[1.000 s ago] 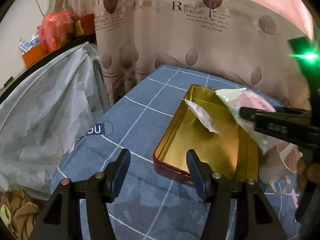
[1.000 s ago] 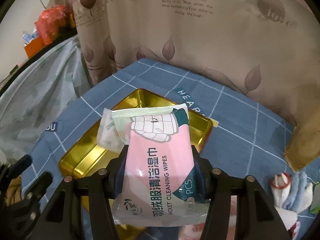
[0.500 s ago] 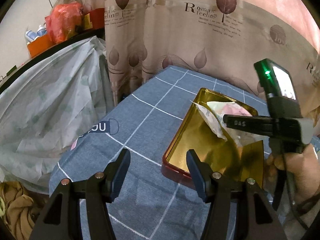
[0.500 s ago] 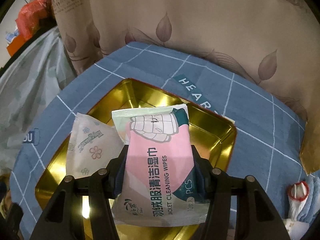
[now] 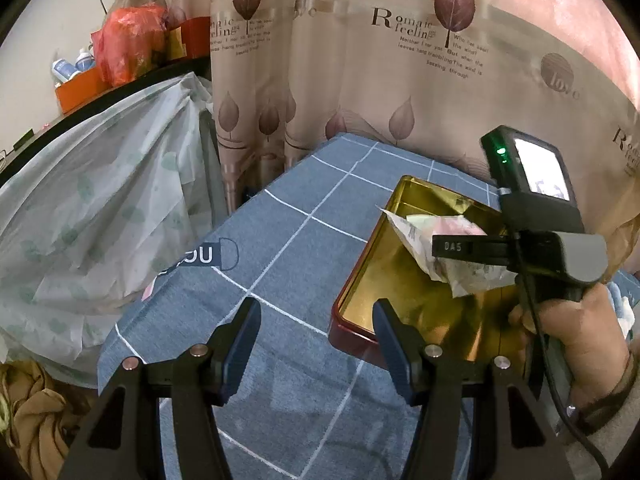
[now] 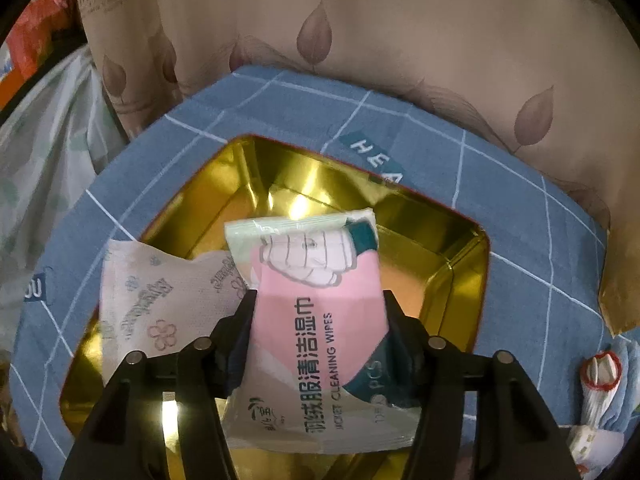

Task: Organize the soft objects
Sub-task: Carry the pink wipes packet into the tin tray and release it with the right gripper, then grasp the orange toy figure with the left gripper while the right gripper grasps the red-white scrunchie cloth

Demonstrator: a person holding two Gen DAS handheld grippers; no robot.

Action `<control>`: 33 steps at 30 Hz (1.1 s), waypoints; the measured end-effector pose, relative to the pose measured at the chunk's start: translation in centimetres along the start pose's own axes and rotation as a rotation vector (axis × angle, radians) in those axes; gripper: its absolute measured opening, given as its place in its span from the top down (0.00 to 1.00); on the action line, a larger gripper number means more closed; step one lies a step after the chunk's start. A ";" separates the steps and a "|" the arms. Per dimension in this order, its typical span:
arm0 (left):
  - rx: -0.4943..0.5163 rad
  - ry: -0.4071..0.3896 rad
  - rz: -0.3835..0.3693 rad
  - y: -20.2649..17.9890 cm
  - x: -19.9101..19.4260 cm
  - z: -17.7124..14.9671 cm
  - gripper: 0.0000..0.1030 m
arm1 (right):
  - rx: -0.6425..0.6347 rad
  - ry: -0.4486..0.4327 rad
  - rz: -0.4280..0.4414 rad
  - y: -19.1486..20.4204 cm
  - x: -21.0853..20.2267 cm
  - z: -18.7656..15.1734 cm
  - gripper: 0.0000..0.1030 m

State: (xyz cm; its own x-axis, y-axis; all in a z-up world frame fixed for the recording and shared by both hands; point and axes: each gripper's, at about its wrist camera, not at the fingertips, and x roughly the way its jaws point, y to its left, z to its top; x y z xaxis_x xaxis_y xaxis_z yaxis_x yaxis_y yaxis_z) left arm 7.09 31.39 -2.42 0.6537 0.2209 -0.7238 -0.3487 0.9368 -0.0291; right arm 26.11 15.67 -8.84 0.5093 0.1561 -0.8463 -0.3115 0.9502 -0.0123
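While hanging over the shiny gold rectangular metal tin on the blue grid-patterned cloth, right gripper with jaws just opening, pink plastic pack of jacket cleaning wipes between them, pads seemingly at its edges; white flower-printed soft sachet at nine o'clock of that pack, over the tin's rim; left gripper wide apart, empty, at seven o'clock of the tin

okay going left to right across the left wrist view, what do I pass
Brown cloth → pale plastic sheet → blue checked tablecloth → gold tin → right gripper with the wipes, then the hand holding it.
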 end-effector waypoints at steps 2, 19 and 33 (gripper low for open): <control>0.000 0.001 0.003 0.1 0.0 -0.1 0.42 | 0.008 -0.033 -0.004 -0.2 -1.2 -0.1 0.31; 0.093 -0.048 0.003 -1.9 -1.4 -0.7 0.42 | 0.001 -0.216 0.030 -6.2 -14.9 -10.0 0.30; 0.165 -0.080 0.008 -3.7 -2.2 -1.1 0.42 | 0.316 -0.178 -0.245 -25.3 -16.6 -18.4 0.30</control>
State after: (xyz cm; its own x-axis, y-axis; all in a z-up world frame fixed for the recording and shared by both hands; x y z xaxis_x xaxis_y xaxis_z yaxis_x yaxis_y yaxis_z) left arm 6.22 27.15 -1.53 0.7052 0.2429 -0.6661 -0.2433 0.9653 0.0945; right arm 10.75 -15.89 -4.26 0.6765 -0.0666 -0.7334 0.0826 0.9965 -0.0144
